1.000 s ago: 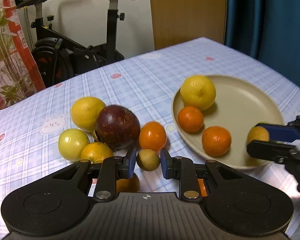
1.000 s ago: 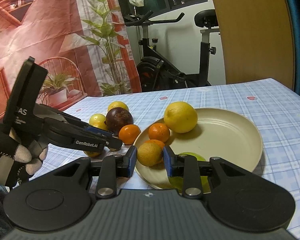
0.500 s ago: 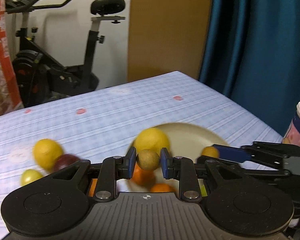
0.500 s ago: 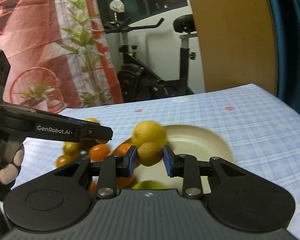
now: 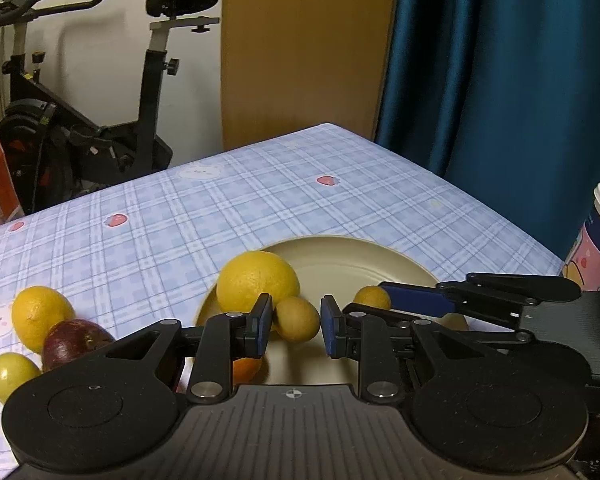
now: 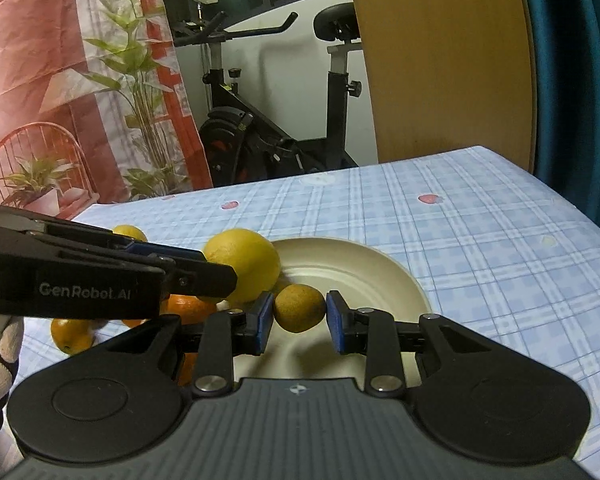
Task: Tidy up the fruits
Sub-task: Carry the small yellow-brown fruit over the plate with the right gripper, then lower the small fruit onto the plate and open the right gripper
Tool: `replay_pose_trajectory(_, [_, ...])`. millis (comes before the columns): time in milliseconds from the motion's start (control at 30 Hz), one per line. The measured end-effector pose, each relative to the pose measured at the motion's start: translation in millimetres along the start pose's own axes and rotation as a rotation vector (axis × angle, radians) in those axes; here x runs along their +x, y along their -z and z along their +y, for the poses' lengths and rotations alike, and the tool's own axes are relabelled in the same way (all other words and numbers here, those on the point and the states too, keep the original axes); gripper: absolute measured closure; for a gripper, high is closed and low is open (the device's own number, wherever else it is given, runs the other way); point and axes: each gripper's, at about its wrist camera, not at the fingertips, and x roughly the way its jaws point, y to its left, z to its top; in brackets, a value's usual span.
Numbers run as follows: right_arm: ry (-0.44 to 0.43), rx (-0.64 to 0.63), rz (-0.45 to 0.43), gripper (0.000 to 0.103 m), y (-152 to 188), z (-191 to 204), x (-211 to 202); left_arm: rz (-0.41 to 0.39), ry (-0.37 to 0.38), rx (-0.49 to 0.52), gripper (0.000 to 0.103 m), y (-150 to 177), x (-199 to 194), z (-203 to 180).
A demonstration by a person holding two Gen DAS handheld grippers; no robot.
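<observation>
Fruits: left claw (image 5: 294, 322) clenched on one small brownish fruit (image 5: 296, 319), right claw (image 6: 299, 311) on another (image 6: 299, 308), both over the beige plate (image 6: 364, 276) at frame centre; best lowered onto bare plate beside the lemon (image 5: 257, 282) before letting go.

Left gripper (image 5: 294, 322) carried with its small brownish fruit (image 5: 296, 319) from the loose pile over the plate (image 5: 340, 252), right gripper (image 6: 298, 312) moved further over the plate at about 12 o'clock, apparently, its own fruit (image 6: 299, 308) likewise.
</observation>
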Motion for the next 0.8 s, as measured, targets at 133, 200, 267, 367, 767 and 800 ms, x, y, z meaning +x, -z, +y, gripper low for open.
replay_pose_trajectory(133, [0.006,0.009,0.004,0.072,0.8,-1.6,2.9,-0.002,0.006,0.005,0.075,-0.4,2.0,-1.9])
replay_pose_trajectory(200, [0.010,0.013,0.006,0.072,1.3,-2.2,3.9,-0.003,0.006,0.007,0.075,-0.5,-0.1,-1.5])
replay_pose_trajectory(267, [0.016,0.018,0.007,0.072,0.9,-2.4,5.5,-0.002,0.008,0.007,0.075,0.1,-0.7,-1.2])
replay_pose_trajectory(367, [0.023,0.026,0.006,0.072,1.6,-4.4,6.1,-0.001,0.006,0.004,0.075,0.4,-1.6,-1.2])
replay_pose_trajectory(767, [0.047,0.022,-0.029,0.064,5.7,-5.0,-2.3,0.001,-0.010,-0.033,0.065,-1.9,-9.3,5.7])
replay_pose_trajectory(800, [0.048,0.023,-0.030,0.064,5.7,-5.0,-3.4,-0.002,-0.009,-0.038,0.065,-2.1,-11.3,7.0])
